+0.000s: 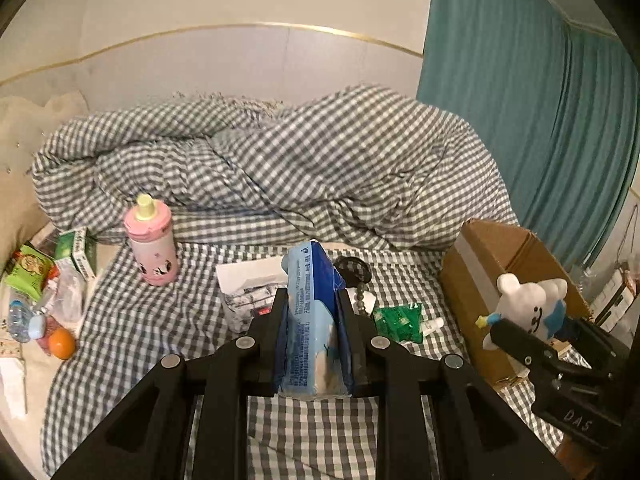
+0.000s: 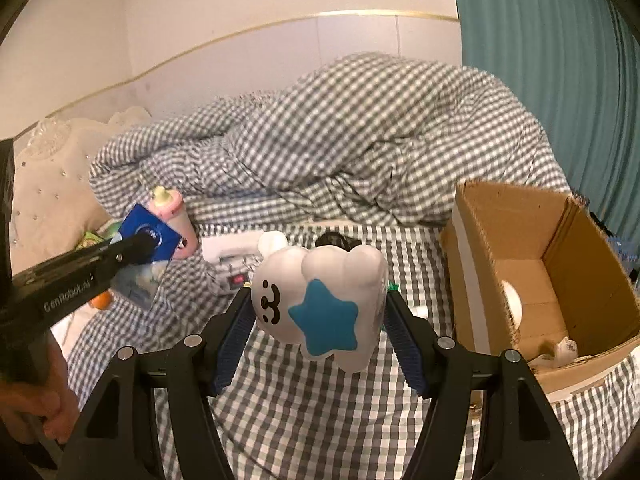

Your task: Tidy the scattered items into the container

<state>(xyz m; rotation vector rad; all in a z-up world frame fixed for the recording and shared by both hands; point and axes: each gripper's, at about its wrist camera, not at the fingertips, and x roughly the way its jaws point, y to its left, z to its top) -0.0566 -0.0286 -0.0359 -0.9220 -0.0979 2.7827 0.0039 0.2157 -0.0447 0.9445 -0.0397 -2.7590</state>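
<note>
We are gripping a blue carton (image 1: 314,320) in the left gripper (image 1: 313,300), its two fingers clenched flat against the carton's narrow sides, and we are carrying it in the air above the checked bedsheet (image 1: 132,340). In the right wrist view the same carton (image 2: 150,236) is showing at the left, pinched at the tip of the left gripper (image 2: 140,246), with a hand (image 2: 36,408) wrapping the handle below.

We are grasping a white plush toy (image 2: 320,300) with a blue star on it in the right gripper (image 2: 320,316); the blue pads are pressing on its two sides, and it is hanging clear of the sheet. In the left wrist view the plush toy (image 1: 532,308) is sitting at the tip of the right gripper (image 1: 520,332), in front of the box.

The cardboard box (image 2: 560,240) is standing open on the bed at the right, beside the plush toy, and a few small pale things are lying on its floor; we cannot tell what they are.

Further out, a pink bottle (image 1: 152,240) with a yellow cap is standing upright on the sheet near the rumpled checked duvet (image 1: 280,160). A green sachet (image 1: 400,320) is lying just right of the carton, a white paper packet (image 1: 248,280) just left of it. An orange (image 1: 62,343), a green box (image 1: 80,256) and snack packets are lying scattered at the bed's left edge. A teal curtain (image 1: 520,100) is hanging behind the box.
</note>
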